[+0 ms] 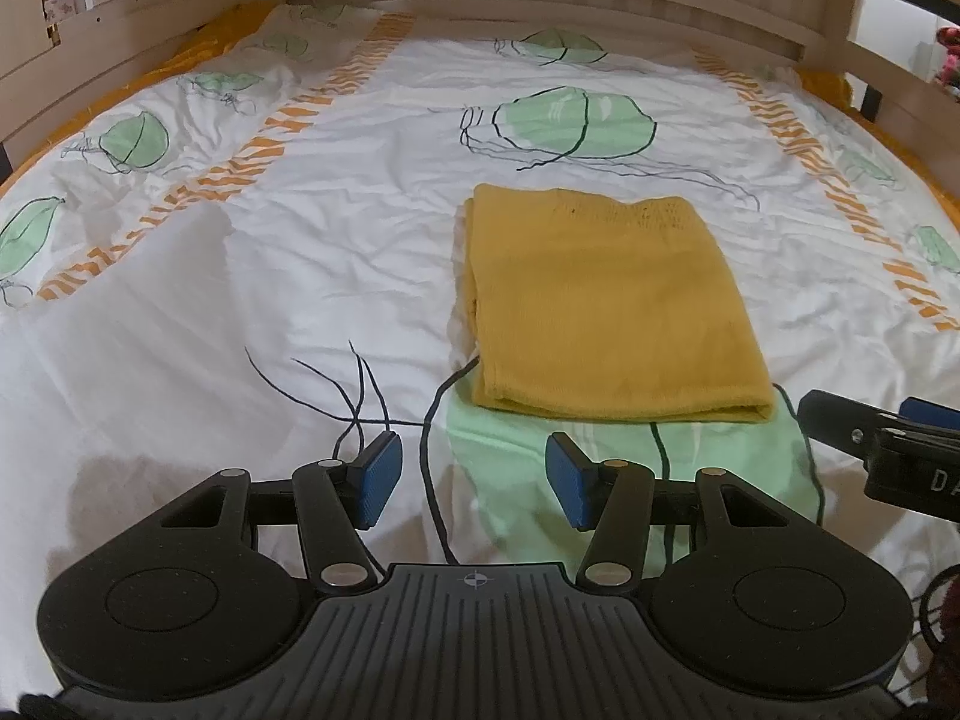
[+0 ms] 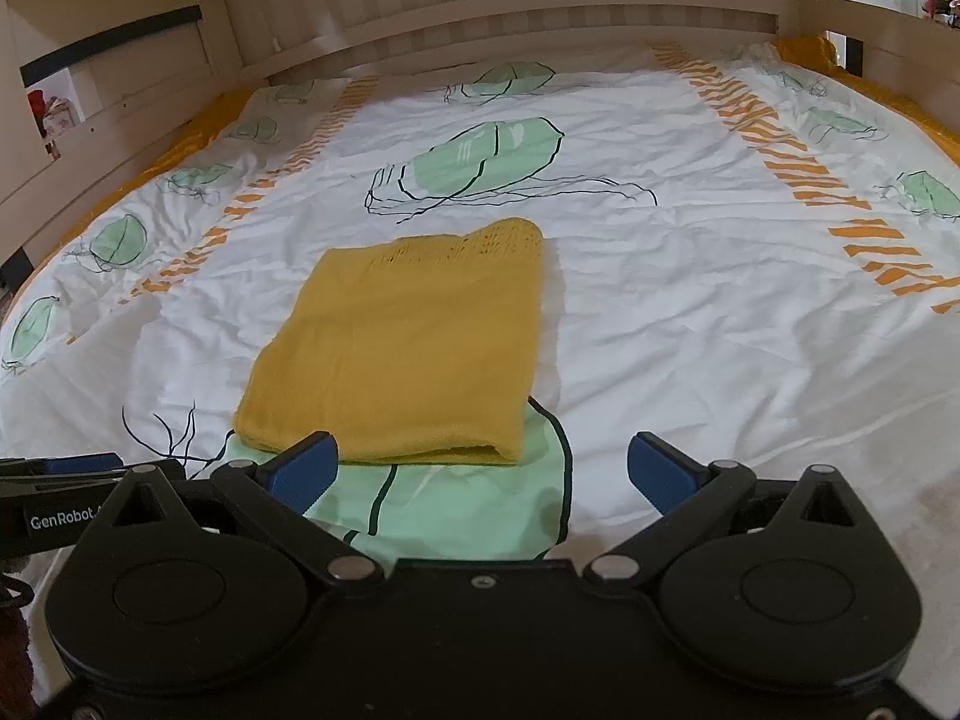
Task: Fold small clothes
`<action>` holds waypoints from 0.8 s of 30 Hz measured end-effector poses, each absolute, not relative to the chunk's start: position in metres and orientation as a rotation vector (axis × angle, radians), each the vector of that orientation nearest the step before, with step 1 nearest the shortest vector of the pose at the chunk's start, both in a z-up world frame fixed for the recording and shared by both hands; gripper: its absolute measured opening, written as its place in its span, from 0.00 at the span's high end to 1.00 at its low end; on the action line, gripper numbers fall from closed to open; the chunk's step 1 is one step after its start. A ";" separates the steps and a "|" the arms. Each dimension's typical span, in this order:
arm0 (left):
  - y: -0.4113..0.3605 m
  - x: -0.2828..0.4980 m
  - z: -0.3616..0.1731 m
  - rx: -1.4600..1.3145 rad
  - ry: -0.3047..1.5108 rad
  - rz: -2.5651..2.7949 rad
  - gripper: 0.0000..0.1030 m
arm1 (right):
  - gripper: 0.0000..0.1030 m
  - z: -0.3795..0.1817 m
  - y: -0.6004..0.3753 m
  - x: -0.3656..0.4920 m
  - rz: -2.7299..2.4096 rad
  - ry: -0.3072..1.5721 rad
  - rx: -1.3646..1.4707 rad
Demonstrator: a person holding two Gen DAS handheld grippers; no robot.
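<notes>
A mustard-yellow knitted garment (image 1: 606, 306) lies folded into a flat rectangle on the bedspread (image 1: 240, 300); the right wrist view shows the same garment (image 2: 408, 342) from the other side. My left gripper (image 1: 474, 477) hovers just short of its near edge and to the left, open, with only sheet between the blue pads. My right gripper (image 2: 480, 474) stands open at the garment's near right corner, nothing between its fingers. The right gripper (image 1: 900, 438) also shows at the edge of the left wrist view, and the left gripper (image 2: 60, 468) at the left edge of the right wrist view.
The white bedspread (image 2: 690, 330) has green leaf prints and orange stripe bands. A cream wooden headboard (image 1: 540, 6) runs along the far end, with side rails (image 2: 120, 138) on both sides. Shelves with small items (image 2: 48, 114) stand beyond the left rail.
</notes>
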State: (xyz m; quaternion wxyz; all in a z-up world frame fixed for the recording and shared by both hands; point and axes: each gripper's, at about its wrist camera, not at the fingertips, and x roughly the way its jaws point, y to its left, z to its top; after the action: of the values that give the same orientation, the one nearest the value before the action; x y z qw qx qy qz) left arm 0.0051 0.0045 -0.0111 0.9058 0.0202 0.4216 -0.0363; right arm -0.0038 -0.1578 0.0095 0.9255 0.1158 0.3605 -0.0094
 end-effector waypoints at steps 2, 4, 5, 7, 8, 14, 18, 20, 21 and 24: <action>0.005 0.005 -0.012 0.040 0.873 -0.074 0.50 | 0.01 0.009 -0.157 -0.002 -0.020 0.743 0.235; 0.006 0.005 -0.012 0.037 0.874 -0.074 0.50 | 0.01 0.008 -0.157 -0.002 -0.019 0.743 0.236; 0.006 0.005 -0.012 0.036 0.874 -0.075 0.50 | 0.01 0.008 -0.157 -0.002 -0.019 0.744 0.238; 0.006 0.005 -0.012 0.035 0.875 -0.073 0.50 | 0.01 0.007 -0.156 -0.001 -0.018 0.745 0.239; 0.007 0.006 -0.012 0.034 0.875 -0.072 0.50 | 0.01 0.007 -0.156 -0.001 -0.018 0.745 0.239; 0.007 0.006 -0.012 0.036 0.875 -0.073 0.50 | 0.01 0.006 -0.155 0.001 -0.015 0.747 0.240; 0.007 0.006 -0.012 0.036 0.876 -0.073 0.50 | 0.01 0.007 -0.155 0.001 -0.014 0.748 0.241; 0.007 0.006 -0.012 0.035 0.877 -0.074 0.50 | 0.01 0.006 -0.154 0.002 -0.013 0.748 0.241; 0.007 0.006 -0.012 0.035 0.877 -0.074 0.50 | 0.01 0.006 -0.154 0.003 -0.012 0.749 0.241; 0.007 0.007 -0.013 0.033 0.877 -0.073 0.50 | 0.01 0.005 -0.154 0.003 -0.012 0.750 0.243</action>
State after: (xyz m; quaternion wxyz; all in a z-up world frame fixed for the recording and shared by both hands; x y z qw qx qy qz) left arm 0.0071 0.0068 -0.0130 0.9047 0.0161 0.4244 -0.0352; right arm 0.0029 -0.1537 0.0054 0.9234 0.1185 0.3652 -0.0059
